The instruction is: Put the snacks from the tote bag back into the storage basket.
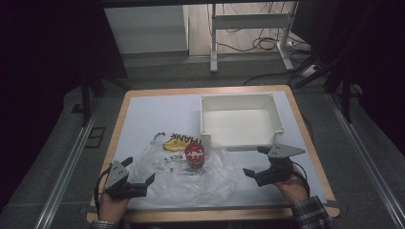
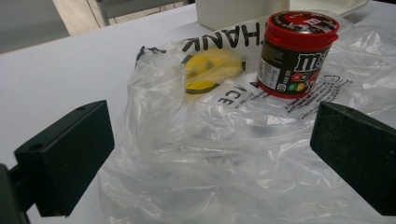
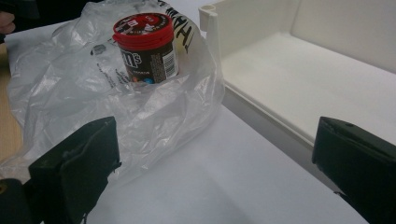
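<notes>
A clear plastic bag (image 1: 191, 174) with black lettering and a yellow smiley lies crumpled on the white table top. On it stands a dark candy jar with a red lid (image 1: 195, 156), upright (image 2: 296, 53) (image 3: 147, 46). My left gripper (image 1: 138, 171) rests at the bag's left edge, open, with the bag (image 2: 224, 154) spread between and beyond its jaws. To the right of the bag my right gripper (image 1: 255, 162) is open above bare table, nothing between its jaws; the bag (image 3: 116, 107) lies just left of it.
An empty white open box (image 1: 241, 119) sits at the back right of the table, its near wall (image 3: 261, 116) close to my right gripper. The table's wooden edge (image 1: 210, 214) runs along the front. Metal frame legs and cables stand on the floor beyond.
</notes>
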### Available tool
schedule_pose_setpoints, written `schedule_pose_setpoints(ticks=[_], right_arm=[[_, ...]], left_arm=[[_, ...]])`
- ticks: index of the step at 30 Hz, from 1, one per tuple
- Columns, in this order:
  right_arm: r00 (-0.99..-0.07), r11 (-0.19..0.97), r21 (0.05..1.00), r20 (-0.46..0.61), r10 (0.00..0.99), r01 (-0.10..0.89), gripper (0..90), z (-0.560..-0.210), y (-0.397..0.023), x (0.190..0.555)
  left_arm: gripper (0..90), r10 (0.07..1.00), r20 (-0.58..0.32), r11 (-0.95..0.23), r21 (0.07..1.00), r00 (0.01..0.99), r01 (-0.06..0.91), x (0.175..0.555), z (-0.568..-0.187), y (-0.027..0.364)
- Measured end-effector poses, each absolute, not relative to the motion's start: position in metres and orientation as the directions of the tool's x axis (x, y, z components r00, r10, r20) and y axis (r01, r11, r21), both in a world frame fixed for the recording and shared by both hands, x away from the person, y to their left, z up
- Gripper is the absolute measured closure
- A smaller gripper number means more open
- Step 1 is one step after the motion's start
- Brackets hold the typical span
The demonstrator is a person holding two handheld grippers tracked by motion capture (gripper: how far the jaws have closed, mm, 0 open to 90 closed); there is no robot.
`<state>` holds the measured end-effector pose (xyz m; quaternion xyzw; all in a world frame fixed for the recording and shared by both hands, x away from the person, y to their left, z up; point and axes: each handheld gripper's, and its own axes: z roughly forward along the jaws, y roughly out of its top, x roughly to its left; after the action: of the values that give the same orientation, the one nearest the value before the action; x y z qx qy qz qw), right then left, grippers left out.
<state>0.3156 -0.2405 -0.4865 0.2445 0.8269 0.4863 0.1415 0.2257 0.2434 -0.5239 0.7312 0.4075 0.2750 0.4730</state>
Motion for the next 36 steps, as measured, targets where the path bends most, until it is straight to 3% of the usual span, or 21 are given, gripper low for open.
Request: schedule_pose_setpoints(ticks=[36], right_arm=[[-0.872, 0.431, 0.868, 0.006, 0.489, 0.248, 0.9, -0.484, -0.216, 0.319]], left_arm=[[0.0, 0.857, 0.018, -0.222, 0.915, 0.516, 0.338, 0.226, -0.524, 0.243]])
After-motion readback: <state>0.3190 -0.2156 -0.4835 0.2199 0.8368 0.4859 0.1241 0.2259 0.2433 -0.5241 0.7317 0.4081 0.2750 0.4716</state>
